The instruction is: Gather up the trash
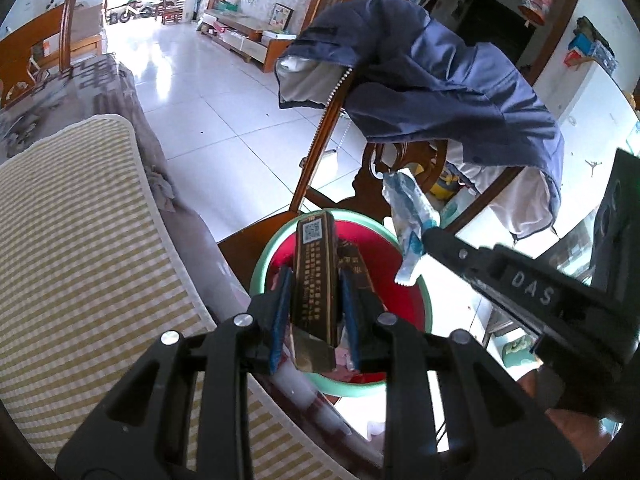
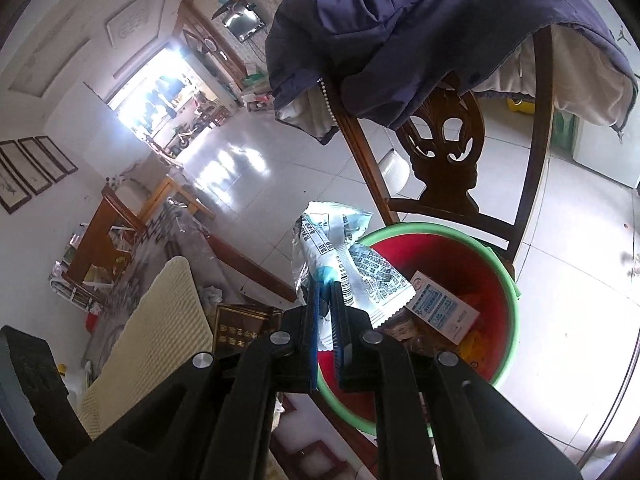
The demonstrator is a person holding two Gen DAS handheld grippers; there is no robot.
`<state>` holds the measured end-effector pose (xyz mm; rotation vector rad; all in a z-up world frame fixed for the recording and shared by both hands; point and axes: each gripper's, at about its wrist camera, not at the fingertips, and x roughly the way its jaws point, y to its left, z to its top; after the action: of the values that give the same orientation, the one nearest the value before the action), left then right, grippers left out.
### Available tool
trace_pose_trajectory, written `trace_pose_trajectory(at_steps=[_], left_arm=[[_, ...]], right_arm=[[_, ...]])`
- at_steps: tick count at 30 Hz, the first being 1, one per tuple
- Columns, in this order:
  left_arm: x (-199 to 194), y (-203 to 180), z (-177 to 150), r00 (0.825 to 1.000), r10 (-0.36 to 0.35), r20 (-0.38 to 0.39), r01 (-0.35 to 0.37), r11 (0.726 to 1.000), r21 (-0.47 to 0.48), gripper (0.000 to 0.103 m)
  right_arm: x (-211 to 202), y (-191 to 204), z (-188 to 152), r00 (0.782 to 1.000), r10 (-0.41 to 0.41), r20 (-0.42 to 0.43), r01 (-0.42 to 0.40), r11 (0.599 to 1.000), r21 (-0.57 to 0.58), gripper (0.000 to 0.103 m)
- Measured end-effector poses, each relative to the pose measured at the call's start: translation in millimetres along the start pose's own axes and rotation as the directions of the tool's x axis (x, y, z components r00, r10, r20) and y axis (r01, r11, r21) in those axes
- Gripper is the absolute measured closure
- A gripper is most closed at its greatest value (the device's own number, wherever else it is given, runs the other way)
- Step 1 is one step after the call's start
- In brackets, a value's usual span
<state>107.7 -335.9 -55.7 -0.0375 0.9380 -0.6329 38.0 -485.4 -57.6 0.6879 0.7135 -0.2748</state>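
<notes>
Left gripper (image 1: 314,308): black angular frame, silver round screws, blue finger pads (image 1: 280,320).
Right gripper (image 2: 326,320): same black build, blue pads; "DAS" lettering, seemingly raised, on its side.

A home: carved wooden chair (image 2: 444,152), wall television (image 2: 243,24), tiled floor (image 1: 208,92).

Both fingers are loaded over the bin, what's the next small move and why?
Probably open the left gripper first: its brown box hangs upright over the red bin, which sits on the chair seat. The right gripper holds the wrapper near the bin's rim, so nudge it inward before release.
</notes>
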Motion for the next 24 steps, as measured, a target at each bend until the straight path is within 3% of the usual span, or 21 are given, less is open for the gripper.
trace_pose_trajectory(at_steps=[2,4,6,17,24], left_arm=[[-3.1,-0.3,-2.0,1.0,0.006,0.017,-0.006,1.0,0.007,0.054],[-7.6,0.8,-2.0,0.999,0.012,0.037,-0.012,1.0,0.01,0.047],[-13.7,3.4,-1.5,0.999,0.012,0.05,-0.013,1.0,0.007,0.041],[-79.2,43.0,-5.8,0.982,0.086,0.167,-0.076,0.995,-0.067,0.035],[-145.4,83.5,-49.1,0.952,0.186,0.242,-0.15,0.975,-0.161,0.024]], right_arm=[[-1.7,-0.7,0.1,1.0,-0.024,0.016,0.024,1.0,0.005,0.07],[-3.2,-2.2,1.1,0.999,-0.042,0.033,0.042,0.999,0.009,0.057],[-4.1,-2.3,1.2,0.998,-0.054,0.045,0.053,0.999,0.009,0.055],[-0.2,28.0,-5.2,0.997,-0.047,0.062,0.051,0.996,-0.075,0.035],[-2.2,69.3,-20.6,0.996,-0.024,0.082,0.041,0.978,-0.205,0.026]])
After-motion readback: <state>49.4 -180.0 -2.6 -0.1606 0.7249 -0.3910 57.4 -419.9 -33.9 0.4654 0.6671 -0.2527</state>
